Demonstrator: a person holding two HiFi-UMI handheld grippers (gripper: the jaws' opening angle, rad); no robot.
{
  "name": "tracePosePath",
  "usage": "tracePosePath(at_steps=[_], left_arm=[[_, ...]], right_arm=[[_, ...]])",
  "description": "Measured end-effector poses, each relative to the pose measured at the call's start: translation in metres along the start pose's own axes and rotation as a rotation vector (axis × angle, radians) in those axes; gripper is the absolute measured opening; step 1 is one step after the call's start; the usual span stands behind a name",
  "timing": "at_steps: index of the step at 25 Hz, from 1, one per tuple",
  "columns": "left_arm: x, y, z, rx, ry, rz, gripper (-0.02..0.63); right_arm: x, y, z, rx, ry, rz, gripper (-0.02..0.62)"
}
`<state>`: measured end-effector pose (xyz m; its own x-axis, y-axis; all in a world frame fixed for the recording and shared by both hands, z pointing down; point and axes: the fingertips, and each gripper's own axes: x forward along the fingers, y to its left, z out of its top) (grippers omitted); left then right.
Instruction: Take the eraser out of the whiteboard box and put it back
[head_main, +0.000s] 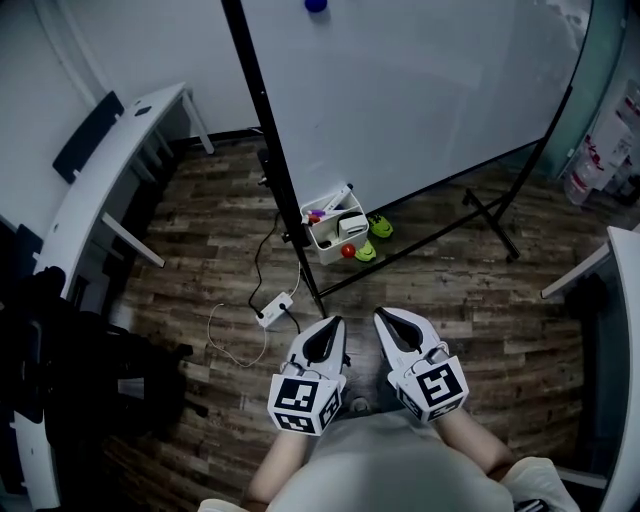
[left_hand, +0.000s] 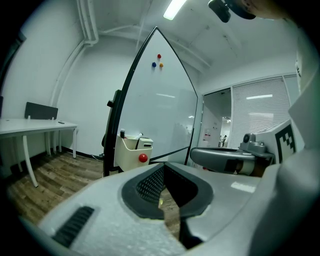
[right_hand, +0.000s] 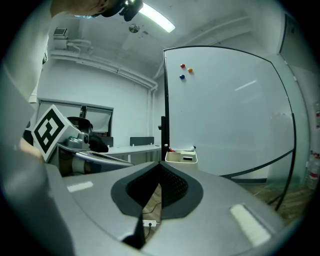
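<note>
A white box (head_main: 333, 232) hangs on the whiteboard's black stand post, low on the board (head_main: 420, 90). The eraser (head_main: 352, 226), white with a dark strip, lies in the box among markers. It also shows in the left gripper view, eraser (left_hand: 144, 144), and in the right gripper view, eraser (right_hand: 188, 158). My left gripper (head_main: 328, 324) and right gripper (head_main: 384, 316) hover side by side above the wood floor, short of the box and pointing at it. Both are shut with nothing between the jaws. The tips meet in the left gripper (left_hand: 163, 166) and the right gripper (right_hand: 160, 165).
A power strip (head_main: 274, 308) with a loose white cable lies on the floor left of the stand foot. Green items (head_main: 380, 227) and a red ball (head_main: 347, 251) sit by the box. A long white desk (head_main: 110, 170) runs along the left, another desk (head_main: 600, 265) stands right.
</note>
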<state>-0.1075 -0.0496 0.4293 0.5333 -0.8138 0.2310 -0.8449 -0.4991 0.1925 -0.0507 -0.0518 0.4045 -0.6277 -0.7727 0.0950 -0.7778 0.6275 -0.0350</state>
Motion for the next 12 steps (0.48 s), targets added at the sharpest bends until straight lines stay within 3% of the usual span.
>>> tracePosePath(at_steps=[12], left_arm=[[0.049, 0.025, 0.023, -0.029, -0.042, 0.109, 0.000]], right_arm=[[0.049, -0.047, 0.014, -0.044, -0.005, 0.109, 0.005]])
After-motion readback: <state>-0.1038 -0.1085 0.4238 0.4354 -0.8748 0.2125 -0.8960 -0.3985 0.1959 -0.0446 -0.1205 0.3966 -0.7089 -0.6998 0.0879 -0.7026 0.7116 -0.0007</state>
